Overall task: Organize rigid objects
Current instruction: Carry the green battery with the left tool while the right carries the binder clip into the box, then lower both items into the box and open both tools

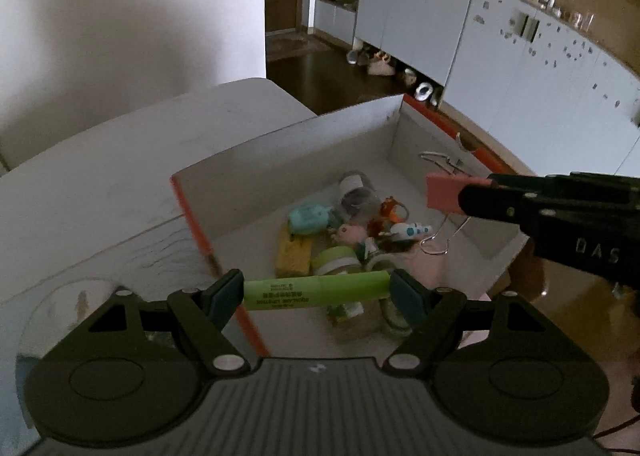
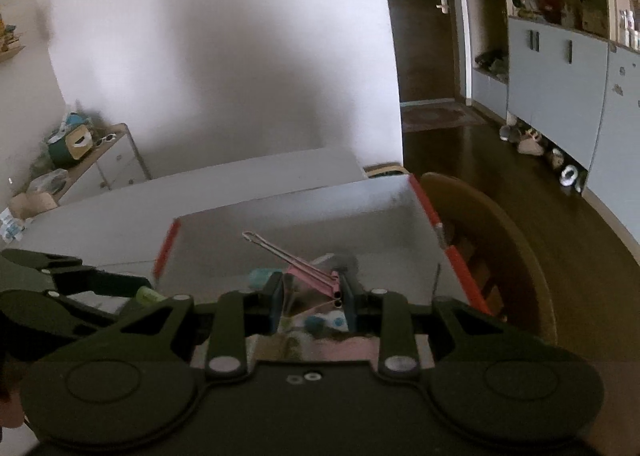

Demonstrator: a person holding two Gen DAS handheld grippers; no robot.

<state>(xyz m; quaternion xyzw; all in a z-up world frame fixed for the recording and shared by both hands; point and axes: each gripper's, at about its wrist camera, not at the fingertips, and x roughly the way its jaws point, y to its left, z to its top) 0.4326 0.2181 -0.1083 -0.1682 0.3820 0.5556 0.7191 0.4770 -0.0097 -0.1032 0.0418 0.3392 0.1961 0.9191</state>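
My left gripper (image 1: 316, 292) is shut on a green tube (image 1: 316, 291), held crosswise by its two ends above the near edge of an open white box with orange rims (image 1: 288, 160). My right gripper (image 2: 311, 298) is shut on a pink binder clip (image 2: 308, 276), whose wire handle sticks forward; it hangs over the same box. In the left wrist view the right gripper enters from the right with the pink clip (image 1: 444, 192). Inside the box lie several small items: a teal toy (image 1: 310, 218), a yellow sponge (image 1: 294, 256), a jar (image 1: 356, 192), small figures and tape rolls.
The box stands on a white table (image 1: 120, 176). A wooden chair (image 2: 500, 240) is right of the box. Grey cabinets (image 1: 520, 56) line the far wall, with shoes on the dark floor. A low shelf with clutter (image 2: 80, 152) stands at the left wall.
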